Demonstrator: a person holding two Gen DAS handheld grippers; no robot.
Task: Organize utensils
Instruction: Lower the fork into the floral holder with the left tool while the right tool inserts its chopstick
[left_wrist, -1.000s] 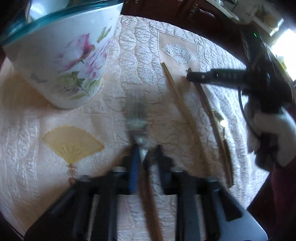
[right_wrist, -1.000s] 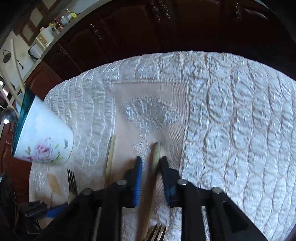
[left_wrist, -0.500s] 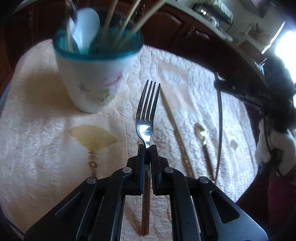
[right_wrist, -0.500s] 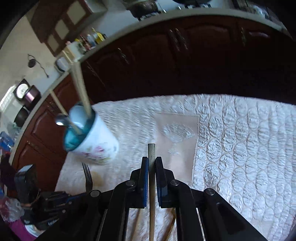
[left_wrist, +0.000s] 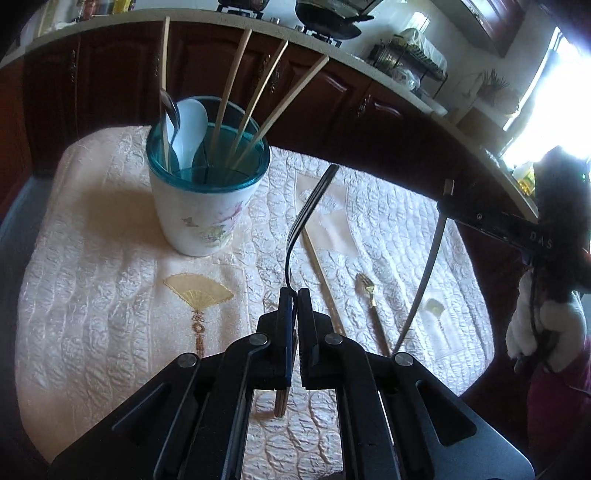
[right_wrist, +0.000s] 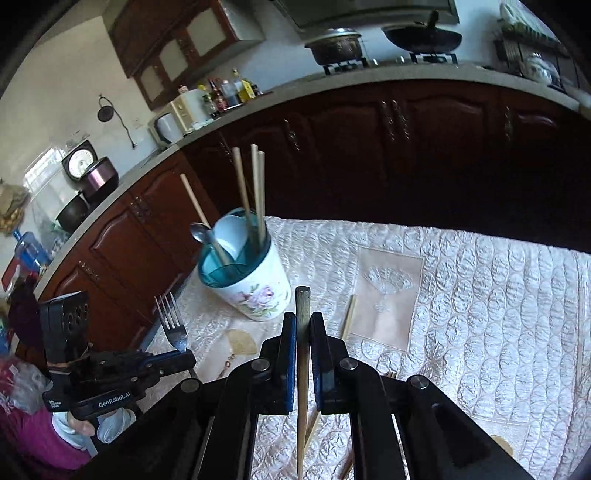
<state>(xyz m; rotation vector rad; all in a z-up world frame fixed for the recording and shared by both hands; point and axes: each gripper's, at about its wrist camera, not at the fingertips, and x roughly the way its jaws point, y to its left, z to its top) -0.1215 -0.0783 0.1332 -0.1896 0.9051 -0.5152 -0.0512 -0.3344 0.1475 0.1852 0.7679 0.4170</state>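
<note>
Dark wooden cabinets (right_wrist: 369, 155) run behind the desk (left_wrist: 92, 314), which wears a quilted cream cloth with fan motifs; a stove with pots (right_wrist: 384, 40) sits on the counter above them. On the cloth stands a floral cup (left_wrist: 205, 218) with a teal rim; it holds four chopsticks (left_wrist: 232, 88), a white spoon (left_wrist: 190, 127) and a metal spoon (right_wrist: 200, 232), all leaning out of its mouth.

Left tongs (left_wrist: 295, 295) are closed tight on a fork (left_wrist: 306, 218) at its neck; the fork is lifted off the cloth, seen edge-on in the left view, tines up and just right of the cup; its handle end pokes out below the tongs. In the right view the same fork (right_wrist: 171, 321) shows its tines left of the cup and nearer the camera.

Right tongs (right_wrist: 303, 321) are closed on a chopstick (right_wrist: 303, 369), gripped near its blunt end, which sticks up past the tips on the near side of the cup; its thin end hangs down toward the cloth.

Right of the cup, flat on the cloth, lie one loose chopstick (left_wrist: 321, 273) and, farther right, a small gold fork (left_wrist: 369, 299); neither touches the cup.
</note>
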